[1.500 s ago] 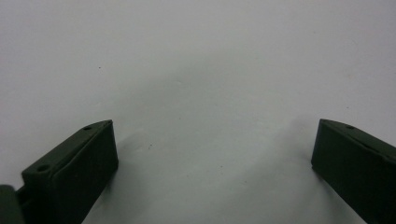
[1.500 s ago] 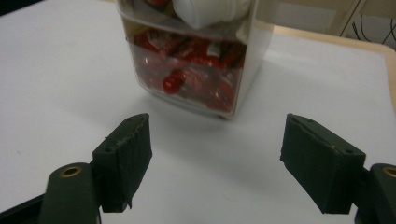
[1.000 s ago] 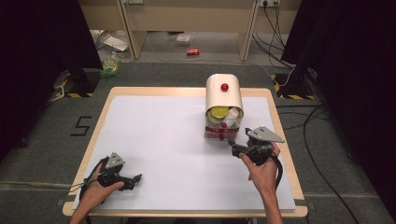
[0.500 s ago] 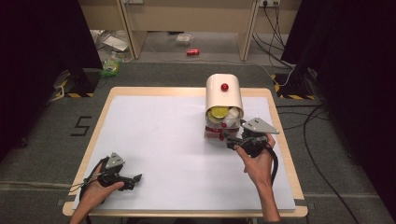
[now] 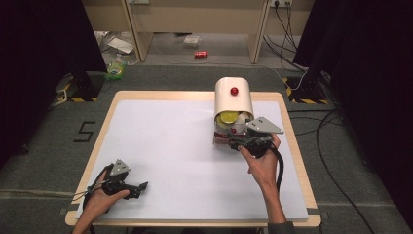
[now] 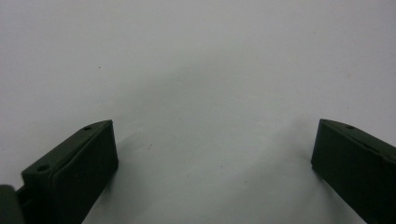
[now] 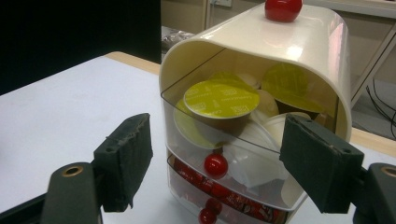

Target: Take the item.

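facing the capsule drawer box [image 7: 252, 116] at the surface's [image 5: 160, 146] far right, right gripper [image 7: 217, 168] spread wide, red knob [image 7: 215, 165] straight ahead between its jaws; left gripper [image 5: 139, 186] wide, empty, well apart.

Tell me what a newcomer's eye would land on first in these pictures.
The cream drawer unit with a red knob on top, at the table's far right, its clear drawers full of yellow-lidded capsules. The right gripper sits at its front, jaws open. The left gripper rests open at the near left corner.
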Demonstrator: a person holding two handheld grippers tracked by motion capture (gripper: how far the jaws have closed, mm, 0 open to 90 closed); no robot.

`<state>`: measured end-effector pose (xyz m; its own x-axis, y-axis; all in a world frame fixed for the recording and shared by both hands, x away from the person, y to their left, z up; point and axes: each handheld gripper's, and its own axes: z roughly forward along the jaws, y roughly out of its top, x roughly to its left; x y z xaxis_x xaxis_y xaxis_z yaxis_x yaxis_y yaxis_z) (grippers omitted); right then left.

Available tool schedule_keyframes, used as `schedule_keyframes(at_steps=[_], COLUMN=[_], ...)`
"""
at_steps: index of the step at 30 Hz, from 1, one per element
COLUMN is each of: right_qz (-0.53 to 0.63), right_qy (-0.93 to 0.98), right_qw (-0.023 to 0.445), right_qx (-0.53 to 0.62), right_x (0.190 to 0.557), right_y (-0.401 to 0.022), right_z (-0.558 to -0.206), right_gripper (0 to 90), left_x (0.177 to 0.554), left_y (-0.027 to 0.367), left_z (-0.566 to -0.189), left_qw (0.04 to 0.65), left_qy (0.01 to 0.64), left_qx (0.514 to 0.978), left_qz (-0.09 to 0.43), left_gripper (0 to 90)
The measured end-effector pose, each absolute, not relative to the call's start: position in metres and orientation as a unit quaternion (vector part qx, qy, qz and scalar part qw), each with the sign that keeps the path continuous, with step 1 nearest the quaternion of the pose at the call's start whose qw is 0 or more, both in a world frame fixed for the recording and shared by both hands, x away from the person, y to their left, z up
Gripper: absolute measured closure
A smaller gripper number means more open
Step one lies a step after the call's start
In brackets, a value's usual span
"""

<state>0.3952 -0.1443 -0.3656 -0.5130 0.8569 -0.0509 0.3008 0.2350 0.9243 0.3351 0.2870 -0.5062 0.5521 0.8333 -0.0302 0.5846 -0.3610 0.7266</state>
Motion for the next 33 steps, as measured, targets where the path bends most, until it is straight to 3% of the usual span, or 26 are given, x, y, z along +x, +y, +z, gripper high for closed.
schedule_keyframes(at_steps=[33], right_qz=[0.444], right_qy=[0.753], right_qw=[0.289], right_qx=[0.39], right_x=[0.416], right_y=[-0.137], right_z=[-0.375], right_gripper=[21.1], left_x=[0.335], left_y=[0.287], left_z=[-0.506], left_qw=[0.355], left_qy=[0.439], left_qx=[0.807], left_qz=[0.175], left_gripper=[0.0])
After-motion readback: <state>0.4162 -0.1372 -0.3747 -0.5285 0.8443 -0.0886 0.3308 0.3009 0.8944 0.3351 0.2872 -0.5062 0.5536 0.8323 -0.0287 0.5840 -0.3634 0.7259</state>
